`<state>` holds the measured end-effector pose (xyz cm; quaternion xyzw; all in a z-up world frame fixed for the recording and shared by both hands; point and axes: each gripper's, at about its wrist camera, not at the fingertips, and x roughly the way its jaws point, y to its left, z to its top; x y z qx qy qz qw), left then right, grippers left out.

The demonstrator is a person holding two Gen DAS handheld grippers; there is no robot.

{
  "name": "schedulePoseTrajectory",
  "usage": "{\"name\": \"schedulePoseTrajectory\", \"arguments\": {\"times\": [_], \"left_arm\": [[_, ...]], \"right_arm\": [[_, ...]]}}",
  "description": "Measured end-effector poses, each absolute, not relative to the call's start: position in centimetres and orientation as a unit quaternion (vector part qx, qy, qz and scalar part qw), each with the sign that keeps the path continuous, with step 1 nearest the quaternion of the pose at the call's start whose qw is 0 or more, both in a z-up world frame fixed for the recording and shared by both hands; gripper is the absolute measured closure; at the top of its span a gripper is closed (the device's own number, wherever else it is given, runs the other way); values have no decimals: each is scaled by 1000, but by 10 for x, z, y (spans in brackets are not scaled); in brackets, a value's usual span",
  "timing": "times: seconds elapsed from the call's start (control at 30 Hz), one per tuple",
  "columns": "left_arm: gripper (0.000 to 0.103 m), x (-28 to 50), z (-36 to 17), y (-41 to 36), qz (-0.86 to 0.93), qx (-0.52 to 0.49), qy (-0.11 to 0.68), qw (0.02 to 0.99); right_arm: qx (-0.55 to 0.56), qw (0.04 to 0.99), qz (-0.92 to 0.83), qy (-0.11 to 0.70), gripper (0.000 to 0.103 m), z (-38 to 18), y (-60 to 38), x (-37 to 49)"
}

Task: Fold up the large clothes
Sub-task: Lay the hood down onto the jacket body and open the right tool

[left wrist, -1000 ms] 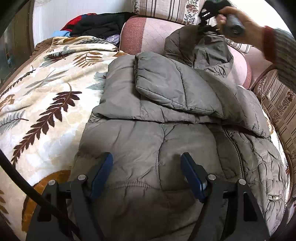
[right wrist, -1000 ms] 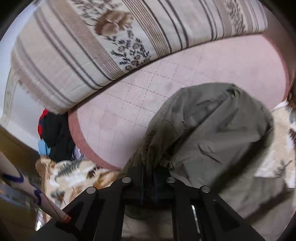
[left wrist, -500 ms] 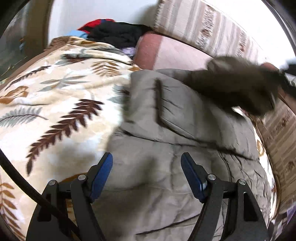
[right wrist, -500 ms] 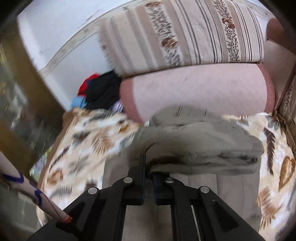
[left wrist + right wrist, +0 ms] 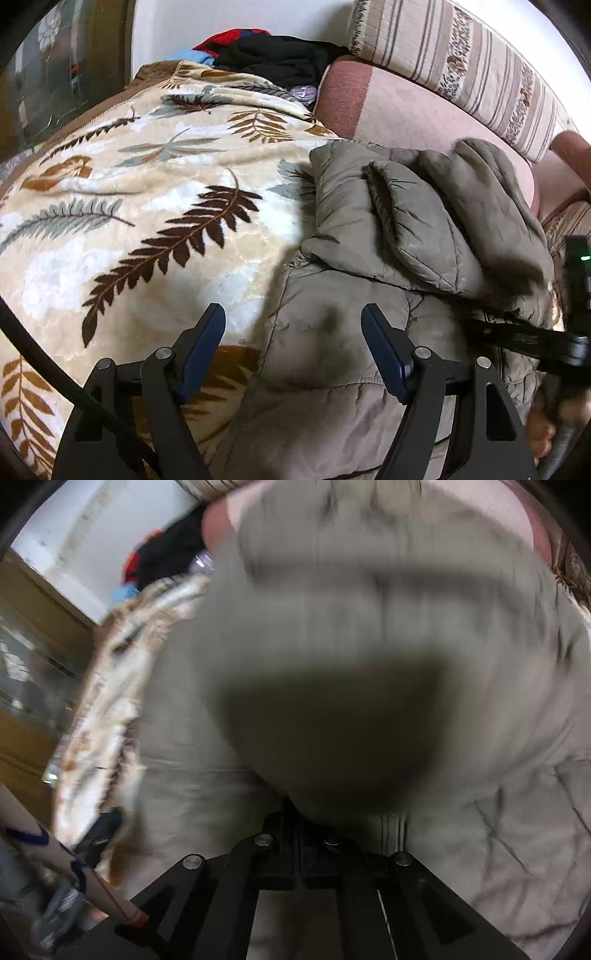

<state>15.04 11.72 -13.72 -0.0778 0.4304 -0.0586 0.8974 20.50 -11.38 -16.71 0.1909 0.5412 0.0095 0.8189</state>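
A grey-olive padded jacket [image 5: 373,236] lies on a leaf-patterned blanket [image 5: 122,206], its sleeve folded across the chest. My left gripper [image 5: 293,349] is open and empty, hovering over the jacket's lower left edge. My right gripper [image 5: 298,834] is shut on the jacket's hood [image 5: 369,635], which it holds over the jacket body; the hood fills the blurred right wrist view. The right gripper also shows at the right edge of the left wrist view [image 5: 569,343], low over the jacket.
A pink bolster [image 5: 413,110] and a striped floral cushion [image 5: 476,62] lie at the bed's head. A pile of black, red and blue clothes [image 5: 273,55] sits in the far corner. A wooden cabinet [image 5: 33,664] stands to the left.
My right gripper has pulled the hood from up at the cushions down over the jacket towards me. My left gripper has drifted left, staying open.
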Motion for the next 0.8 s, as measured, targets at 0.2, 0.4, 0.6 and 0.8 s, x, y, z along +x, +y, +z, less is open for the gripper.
{"name": "schedulePoseTrajectory", "arguments": {"times": [0.2,0.4,0.6,0.8], "left_arm": [[28,151,-141,112,-59,-63,434,897],[28,151,-144,105,-58,-52,437,896],[28,149,-147,98,-58,-35,437,897],[28,154,-153,88,-71,-22,448,891]], "right_arm": [[175,836,23,520,99,-144,-121,187],[136,890,-3,435,55,-71,-150,175],[86,911,-96,391,51,-57,-165,250],[102,865,-53,489,51,-147,-160,247]]}}
